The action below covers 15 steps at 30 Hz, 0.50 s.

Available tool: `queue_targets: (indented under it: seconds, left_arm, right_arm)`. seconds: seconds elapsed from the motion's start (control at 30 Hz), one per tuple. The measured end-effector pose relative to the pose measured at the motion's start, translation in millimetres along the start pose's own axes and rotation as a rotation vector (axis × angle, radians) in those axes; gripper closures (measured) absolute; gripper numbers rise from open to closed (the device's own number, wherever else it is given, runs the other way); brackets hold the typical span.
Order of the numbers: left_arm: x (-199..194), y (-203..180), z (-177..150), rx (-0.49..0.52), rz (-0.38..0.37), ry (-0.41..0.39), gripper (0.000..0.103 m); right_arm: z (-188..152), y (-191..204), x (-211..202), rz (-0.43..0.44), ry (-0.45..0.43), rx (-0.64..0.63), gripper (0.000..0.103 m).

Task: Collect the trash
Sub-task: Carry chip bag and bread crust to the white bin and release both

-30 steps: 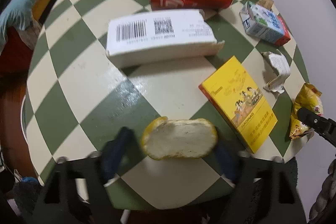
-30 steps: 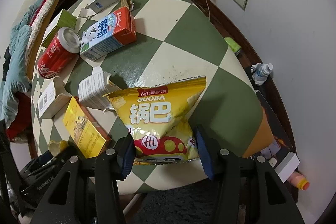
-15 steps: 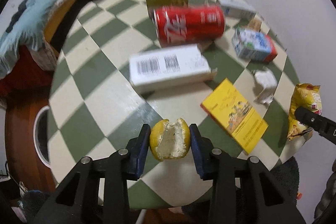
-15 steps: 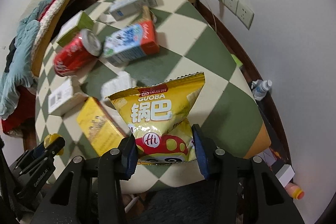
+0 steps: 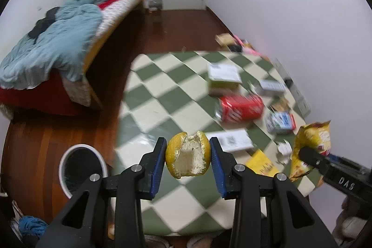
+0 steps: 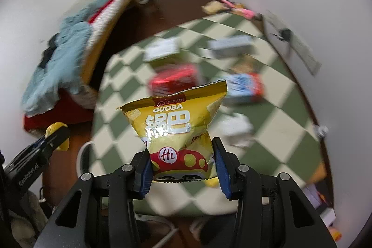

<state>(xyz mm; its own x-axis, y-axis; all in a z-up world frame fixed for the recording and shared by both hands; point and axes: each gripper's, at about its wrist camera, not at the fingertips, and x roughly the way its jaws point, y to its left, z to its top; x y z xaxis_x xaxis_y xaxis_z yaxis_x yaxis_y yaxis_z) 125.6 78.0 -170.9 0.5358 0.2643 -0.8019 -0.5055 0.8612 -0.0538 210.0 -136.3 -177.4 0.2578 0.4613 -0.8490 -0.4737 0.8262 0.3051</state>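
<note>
My left gripper is shut on a yellow citrus peel and holds it in the air above the near edge of the green and cream checkered table. My right gripper is shut on a yellow GUOBA snack bag, lifted off the table. In the left wrist view that bag hangs at the right. In the right wrist view the peel shows at the left. A white-rimmed bin stands on the floor below left of the peel.
On the table lie a red cola can, a white barcode box, a yellow box, a blue milk carton, a green box and crumpled paper. A bed with a blue blanket stands at the left.
Both grippers have risen and pulled back from the table with their loads. The left gripper closed on the peel and lifted it; the bin has come into view.
</note>
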Motion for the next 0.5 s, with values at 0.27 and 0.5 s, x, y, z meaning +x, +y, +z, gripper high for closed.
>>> queue_targets:
  seconds: [0.27, 0.5]
  left_arm:
    - [-8.6, 146.0, -5.9, -0.173, 0.094, 0.009, 0.069]
    - [46.6, 294.9, -61.5, -0.362, 0.189, 0.141, 0.069]
  right_arm:
    - [-11.7, 157.6, 64.6, 0.192, 0.112, -0.179, 0.055]
    - [-69.0, 295.9, 191.8, 0.285, 0.324, -0.283, 0.055]
